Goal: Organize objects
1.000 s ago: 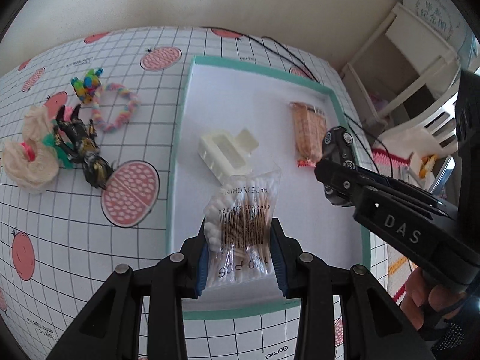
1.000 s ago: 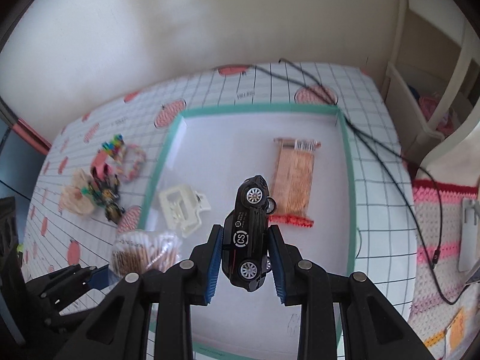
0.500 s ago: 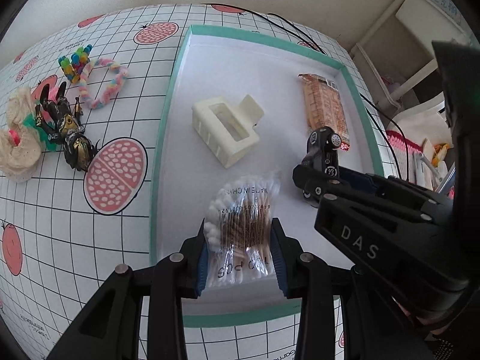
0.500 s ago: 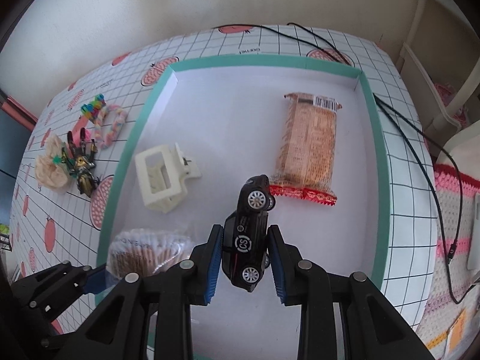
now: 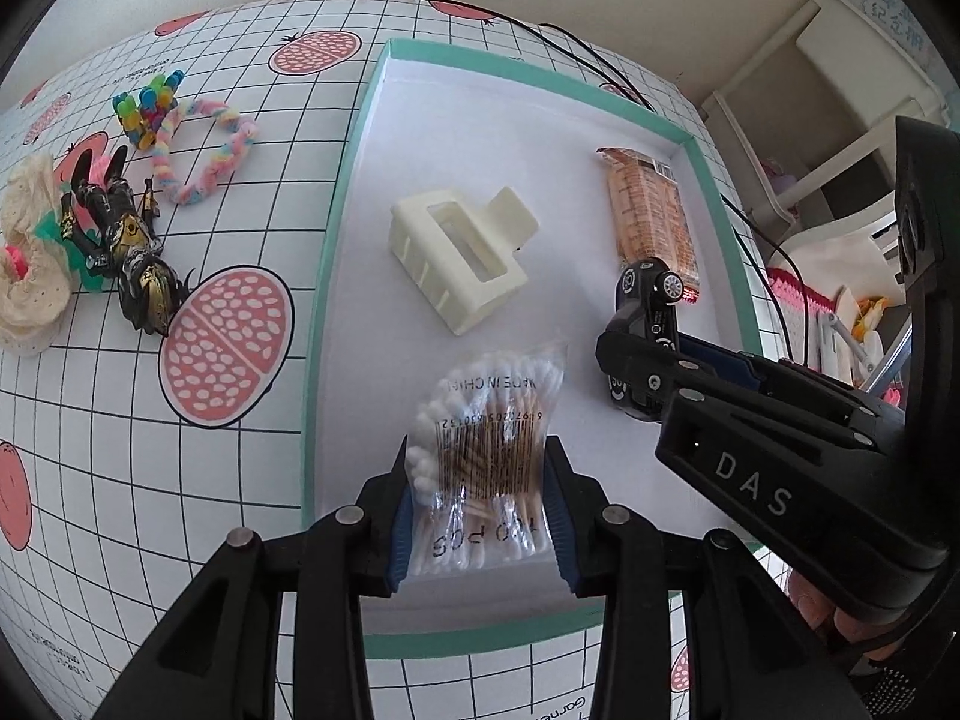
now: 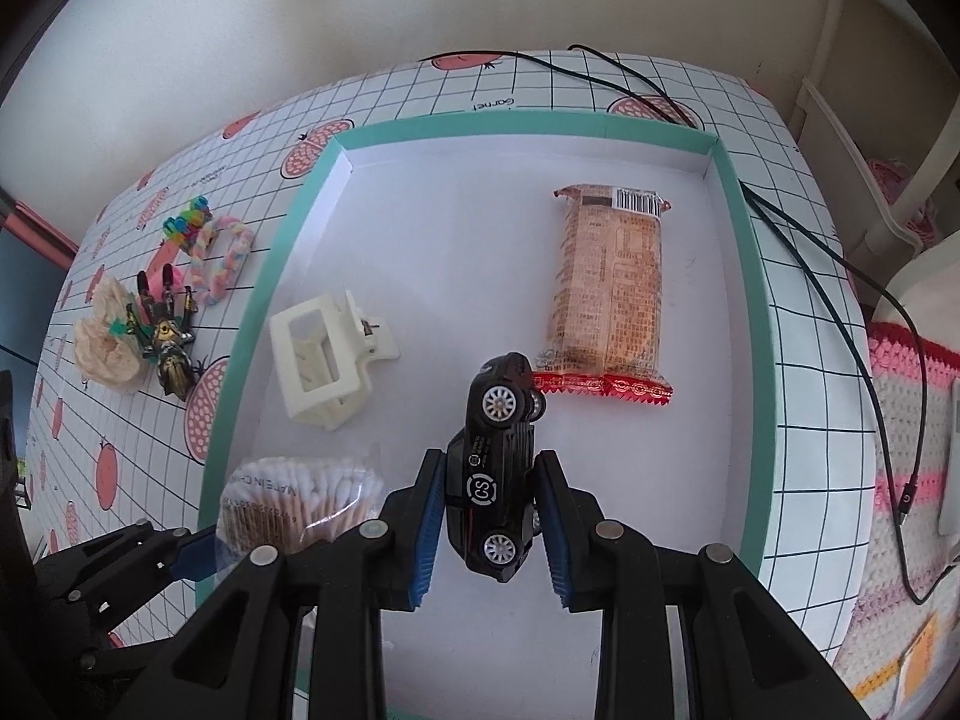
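Swabs [image 5: 486, 468] sit clamped between the pads of the left tool [image 5: 480, 510], low over the near end of the box [image 5: 312, 324], at about 6 o'clock in the left view. A second ago the same bag hung higher, with more of the table [image 5: 120, 420] showing around the box; both tools have since come down and forward into it. Right tool [image 6: 489, 516] grips the car [image 6: 495, 468] by its sides, nose pointing away, at about 3 o'clock from the swabs. The car's front wheel now appears almost against the red end of the snack [image 6: 609, 294]; whether they touch I cannot tell.

Farther in, the clip [image 5: 462, 258] lies at 11 o'clock from the swabs, apart from them, and the snack stretches toward the far right corner.

Outside the box, at 9 to 10 o'clock, the figure [image 5: 126, 246], the lace flower [image 5: 24, 300] and the braided ring [image 5: 204, 150] with its bright beads [image 5: 147, 108] wait on the table.

Judgement: both loads are placed for release, so two items are nearly sorted, with the left cluster remaining.
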`<state>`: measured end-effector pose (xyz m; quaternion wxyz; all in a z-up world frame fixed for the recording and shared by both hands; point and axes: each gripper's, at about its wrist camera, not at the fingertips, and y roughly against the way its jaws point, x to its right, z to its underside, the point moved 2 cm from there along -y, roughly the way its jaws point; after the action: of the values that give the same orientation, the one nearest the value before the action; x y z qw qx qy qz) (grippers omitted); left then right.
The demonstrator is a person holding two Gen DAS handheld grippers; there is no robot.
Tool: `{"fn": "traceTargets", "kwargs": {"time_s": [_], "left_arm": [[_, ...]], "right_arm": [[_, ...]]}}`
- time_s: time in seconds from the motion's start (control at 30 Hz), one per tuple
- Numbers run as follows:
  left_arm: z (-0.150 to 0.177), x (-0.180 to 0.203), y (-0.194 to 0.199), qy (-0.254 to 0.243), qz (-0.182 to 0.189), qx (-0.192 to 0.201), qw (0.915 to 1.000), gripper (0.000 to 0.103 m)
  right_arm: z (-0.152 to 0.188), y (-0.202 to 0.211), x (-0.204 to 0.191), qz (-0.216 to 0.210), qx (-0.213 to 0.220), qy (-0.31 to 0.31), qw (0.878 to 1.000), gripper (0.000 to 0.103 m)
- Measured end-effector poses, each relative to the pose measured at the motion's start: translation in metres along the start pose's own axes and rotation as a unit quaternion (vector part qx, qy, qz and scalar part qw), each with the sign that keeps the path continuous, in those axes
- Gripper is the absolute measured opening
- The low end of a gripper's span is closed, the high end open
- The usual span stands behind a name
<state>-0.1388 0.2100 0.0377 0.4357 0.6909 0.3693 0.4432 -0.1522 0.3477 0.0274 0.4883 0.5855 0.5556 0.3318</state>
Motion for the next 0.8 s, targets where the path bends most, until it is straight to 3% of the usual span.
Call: {"fn": "traceTargets", "kwargs": {"time_s": [0.13,0.23,0.6,0.8], "left_arm": [[0.001,0.001,0.006,0.001,0.010,-0.001,1.0000,0.039],[0.002,0.002,0.013,-0.001,0.013,0.005,0.9999,0.045],[0.004,0.008,0.048,-0.012,0.030,0.035,0.9989,0.047],[-0.023,0.010,0.050,-0.008,0.020,0.053,0.9984,0.047]], "right_arm": [[-0.001,0.003,-0.001,-0.004,0.003,0.000,1.000,0.039],[-0.002,0.008,-0.002,-0.007,0.010,-0.001,1.000,0.043],[-0.008,0.037,-0.004,-0.024,0.045,-0.008,0.999,0.043],[-0.012,0.048,0.001,-0.026,0.063,-0.019,0.998,0.042]]}}
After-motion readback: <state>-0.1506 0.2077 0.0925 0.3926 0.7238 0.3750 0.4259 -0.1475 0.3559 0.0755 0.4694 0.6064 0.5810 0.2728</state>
